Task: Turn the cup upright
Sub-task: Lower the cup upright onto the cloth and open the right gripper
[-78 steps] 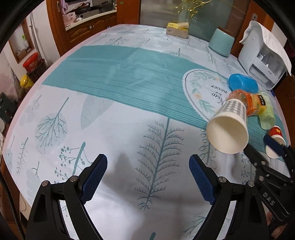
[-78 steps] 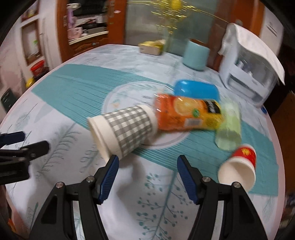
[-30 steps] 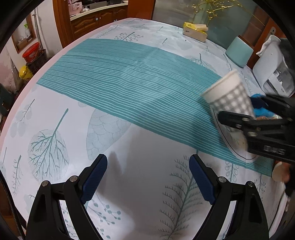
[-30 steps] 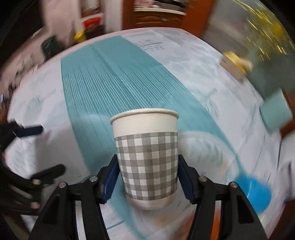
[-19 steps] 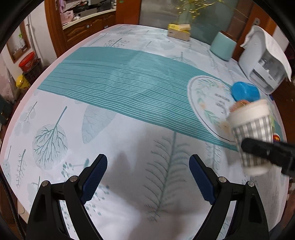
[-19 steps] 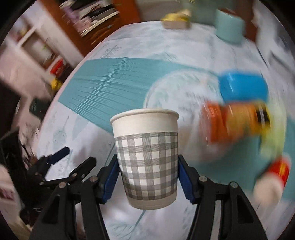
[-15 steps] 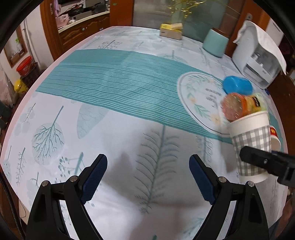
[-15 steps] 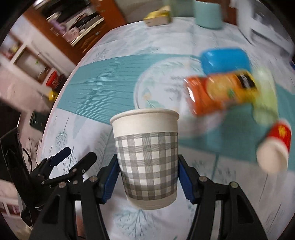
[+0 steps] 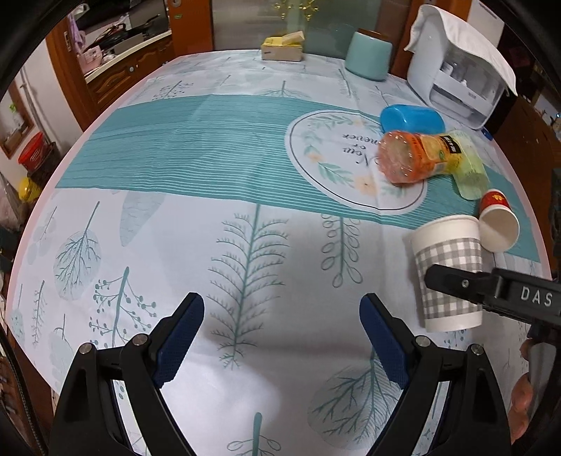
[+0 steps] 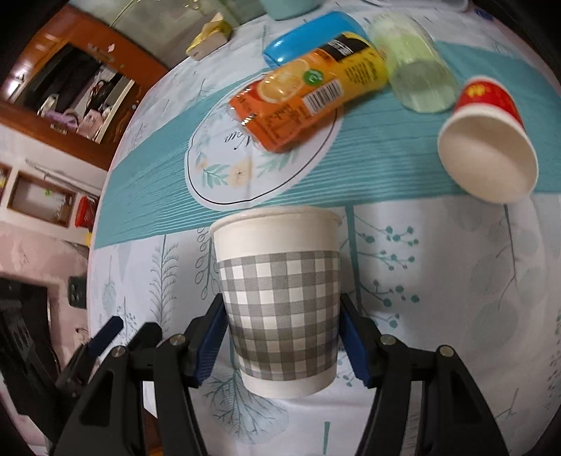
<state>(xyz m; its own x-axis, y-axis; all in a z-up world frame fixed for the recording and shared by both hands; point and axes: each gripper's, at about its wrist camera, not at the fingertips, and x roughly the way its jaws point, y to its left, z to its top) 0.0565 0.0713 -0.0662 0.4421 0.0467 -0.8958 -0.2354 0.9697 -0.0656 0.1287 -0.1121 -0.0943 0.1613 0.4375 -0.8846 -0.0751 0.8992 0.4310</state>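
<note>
A grey-checked white paper cup [image 10: 280,298] stands upright, mouth up, between the blue pads of my right gripper [image 10: 280,336], which is shut on its lower half. Its base is at or just above the tablecloth; I cannot tell which. The cup also shows in the left wrist view [image 9: 447,270] at the right, with the right gripper's black finger across it. My left gripper [image 9: 282,340] is open and empty over the near part of the table. It also shows at the lower left of the right wrist view [image 10: 105,333].
An orange juice bottle [image 10: 305,91], a blue cup [image 10: 312,31], a pale green cup [image 10: 417,73] and a red paper cup [image 10: 487,140] lie on their sides behind the checked cup. A white appliance [image 9: 459,66], a teal canister [image 9: 368,56] and a yellow box [image 9: 282,45] stand at the far edge.
The right gripper took the checked cup from lying on its side, turned it mouth up and has brought it down to the near right part of the table. The left gripper stayed open.
</note>
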